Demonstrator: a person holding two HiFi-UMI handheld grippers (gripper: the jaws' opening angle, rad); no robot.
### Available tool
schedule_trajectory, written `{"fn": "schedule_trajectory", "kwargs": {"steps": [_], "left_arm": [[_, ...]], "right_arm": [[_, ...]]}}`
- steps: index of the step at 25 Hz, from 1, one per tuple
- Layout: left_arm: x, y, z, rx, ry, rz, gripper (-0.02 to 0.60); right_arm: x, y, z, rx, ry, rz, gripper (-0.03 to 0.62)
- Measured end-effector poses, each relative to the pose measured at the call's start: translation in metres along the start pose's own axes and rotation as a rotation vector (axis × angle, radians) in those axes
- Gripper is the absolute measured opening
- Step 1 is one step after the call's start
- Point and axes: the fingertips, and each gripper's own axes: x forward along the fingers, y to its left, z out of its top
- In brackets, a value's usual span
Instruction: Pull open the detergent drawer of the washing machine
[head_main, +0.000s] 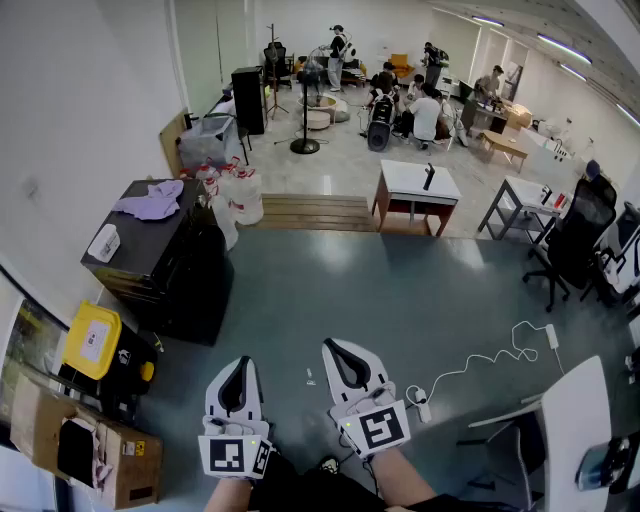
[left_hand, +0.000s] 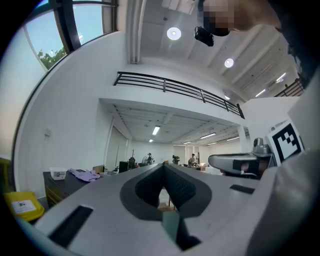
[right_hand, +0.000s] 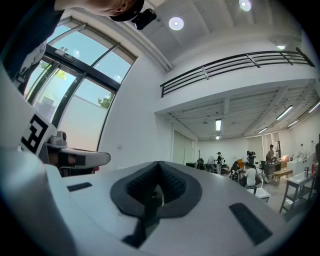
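No washing machine or detergent drawer can be made out in any view. In the head view my left gripper and right gripper are held side by side low in the picture, over the grey floor, both pointing ahead. Each is shut with nothing between its jaws. The left gripper view looks along the closed left gripper into the open room, with the right gripper beside it. The right gripper view shows the closed right gripper and the left gripper to its left.
A black cabinet with a purple cloth on it stands at the left. Nearer are a yellow-lidded bin and a cardboard box. A white cable lies on the floor at the right. A white table, an office chair and people are farther off.
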Motion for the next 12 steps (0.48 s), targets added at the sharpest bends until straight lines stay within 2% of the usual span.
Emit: {"fn": "schedule_trajectory", "kwargs": {"steps": [5, 10, 12], "left_arm": [[-0.002, -0.004, -0.013, -0.022, 0.027, -0.006, 0.020], [0.003, -0.027, -0.035, -0.034, 0.084, -0.055, 0.023], [0.001, -0.035, -0.042, -0.032, 0.101, -0.051, 0.025]], "right_arm": [[-0.005, 0.005, -0.015, 0.001, 0.044, 0.016, 0.008], [-0.024, -0.003, -0.039, 0.040, 0.090, 0.025, 0.009], [-0.034, -0.007, -0.044, 0.067, 0.101, 0.035, 0.039]]}}
